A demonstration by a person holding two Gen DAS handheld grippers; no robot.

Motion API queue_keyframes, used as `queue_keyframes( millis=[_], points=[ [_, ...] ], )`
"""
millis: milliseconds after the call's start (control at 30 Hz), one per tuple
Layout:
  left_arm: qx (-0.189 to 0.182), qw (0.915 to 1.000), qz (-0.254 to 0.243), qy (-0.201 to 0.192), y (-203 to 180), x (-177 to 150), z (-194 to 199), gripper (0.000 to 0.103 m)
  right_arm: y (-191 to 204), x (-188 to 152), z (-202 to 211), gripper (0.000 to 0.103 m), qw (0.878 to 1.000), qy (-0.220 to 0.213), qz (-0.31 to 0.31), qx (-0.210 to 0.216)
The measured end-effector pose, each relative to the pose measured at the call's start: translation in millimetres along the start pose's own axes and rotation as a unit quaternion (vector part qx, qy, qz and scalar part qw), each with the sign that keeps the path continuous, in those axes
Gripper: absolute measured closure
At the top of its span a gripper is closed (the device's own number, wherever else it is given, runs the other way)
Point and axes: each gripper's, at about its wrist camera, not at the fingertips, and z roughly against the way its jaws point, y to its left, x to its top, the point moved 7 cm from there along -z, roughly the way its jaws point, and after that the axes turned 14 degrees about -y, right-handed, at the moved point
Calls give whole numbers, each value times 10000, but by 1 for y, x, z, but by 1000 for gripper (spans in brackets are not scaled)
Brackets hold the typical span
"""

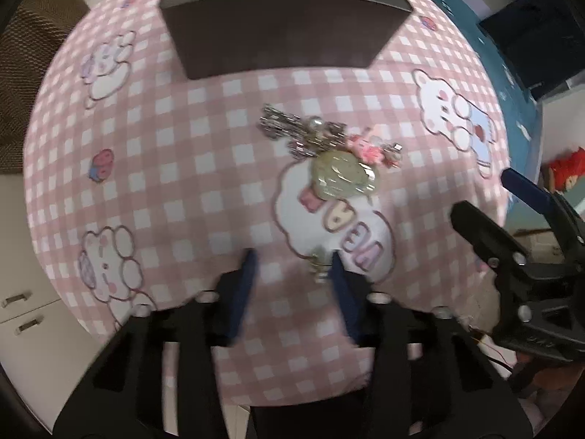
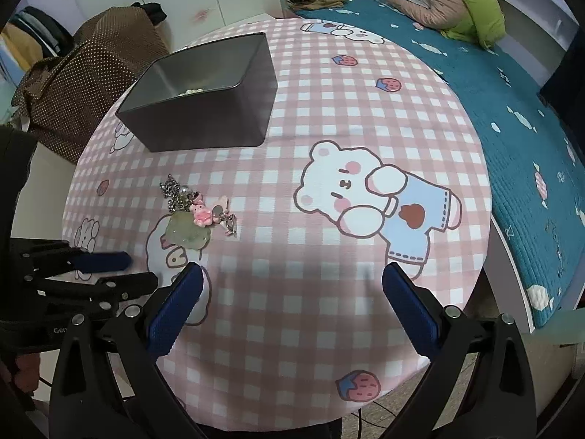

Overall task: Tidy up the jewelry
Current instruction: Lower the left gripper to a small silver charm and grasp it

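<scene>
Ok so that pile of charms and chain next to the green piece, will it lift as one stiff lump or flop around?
Probably floppy: the silver chain lies in loose kinks. The pink charm looks linked on, so it may dangle and swing. The green piece looks solid and flat, likelier to slide than roll on the tablecloth.

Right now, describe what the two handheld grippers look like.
Both grippers are alike: a black plastic frame with silver bolts and triangular cut-outs, and flat blue-padded fingers. The left gripper shows partial pale lettering in the right wrist view. Thin wires trail beside the right gripper.
</scene>
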Motion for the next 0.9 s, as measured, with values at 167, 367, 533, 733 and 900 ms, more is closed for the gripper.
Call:
queue_keyframes(
  millis=[167,367,533,733,900],
  points=[
    [27,10000,-43,78,-9,-3,-2,92,0,0,0,8,10000,1,-11,22],
    [-136,9998,161,34,-6,-2,7,93,1,6,0,8,9999,-63,-42,85],
    [-80,9993,320,-158,5,13,19,93,11,17,-1,8,9995,-178,124,247],
    [-28,9978,491,-439,21,35,28,92,26,30,-9,9,9979,-331,429,343],
    [-70,9969,593,-509,30,43,30,92,37,37,-18,41,9964,-394,431,622]
  ],
)
